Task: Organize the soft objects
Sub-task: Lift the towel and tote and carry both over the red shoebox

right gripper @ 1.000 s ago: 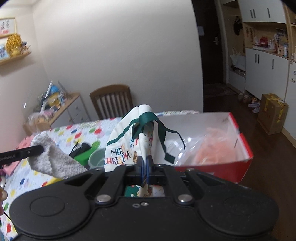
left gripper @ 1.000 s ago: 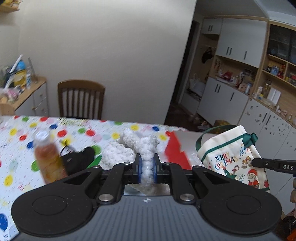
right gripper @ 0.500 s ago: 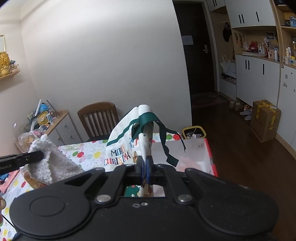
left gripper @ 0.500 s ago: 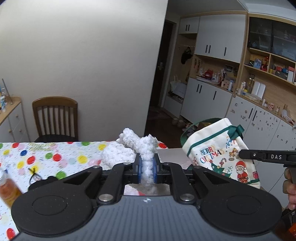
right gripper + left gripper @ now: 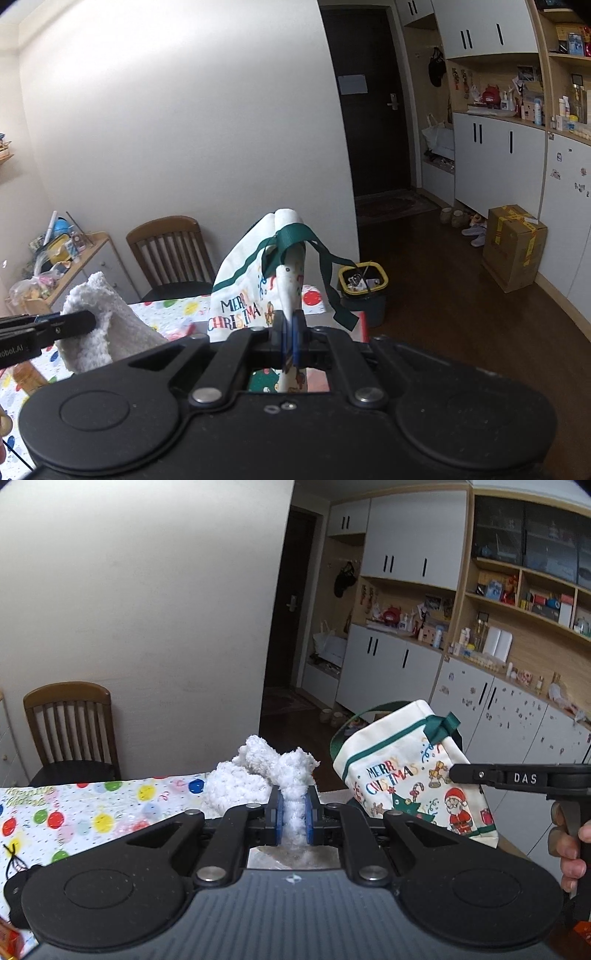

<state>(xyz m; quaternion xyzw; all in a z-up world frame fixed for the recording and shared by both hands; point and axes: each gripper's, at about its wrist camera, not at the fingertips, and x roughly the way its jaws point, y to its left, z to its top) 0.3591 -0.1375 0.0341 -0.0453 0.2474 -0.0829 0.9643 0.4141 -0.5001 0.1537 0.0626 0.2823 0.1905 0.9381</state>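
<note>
My left gripper is shut on a fluffy white cloth and holds it up above the table; the cloth also shows in the right wrist view. My right gripper is shut on a white Christmas bag with green trim and ribbon handles, held in the air. In the left wrist view the bag hangs to the right of the white cloth, with the right gripper's finger across it.
A table with a polka-dot cloth lies below left. A wooden chair stands behind it. A red box edge shows behind the bag. A bin, a cardboard box and white cabinets stand to the right.
Both grippers have risen and swung right with their loads. The table, bottle and red box have dropped mostly out of view; the room's cabinets and doorway now fill the frames.
</note>
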